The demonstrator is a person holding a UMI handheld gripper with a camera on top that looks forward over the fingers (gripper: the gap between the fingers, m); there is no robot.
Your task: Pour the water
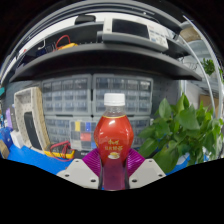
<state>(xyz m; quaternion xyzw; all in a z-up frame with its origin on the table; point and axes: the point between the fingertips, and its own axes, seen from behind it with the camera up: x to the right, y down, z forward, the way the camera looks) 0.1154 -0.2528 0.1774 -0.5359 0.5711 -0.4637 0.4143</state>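
Note:
A plastic bottle (pixel 113 133) with a white cap, red contents and a red label stands upright between my gripper's fingers. My gripper (pixel 112 165) is shut on the bottle, its purple pads (pixel 93 162) pressing on both sides of the lower body. The bottle is held up in the air, well above the surfaces behind it. Its base is hidden between the fingers. No cup or other vessel for the water is in view.
A green leafy plant (pixel 183 130) stands to the right, close to the bottle. Behind it is a rack of small grey drawers (pixel 75 105) under a dark shelf (pixel 100 55). A blue surface (pixel 35 160) with clutter lies to the left.

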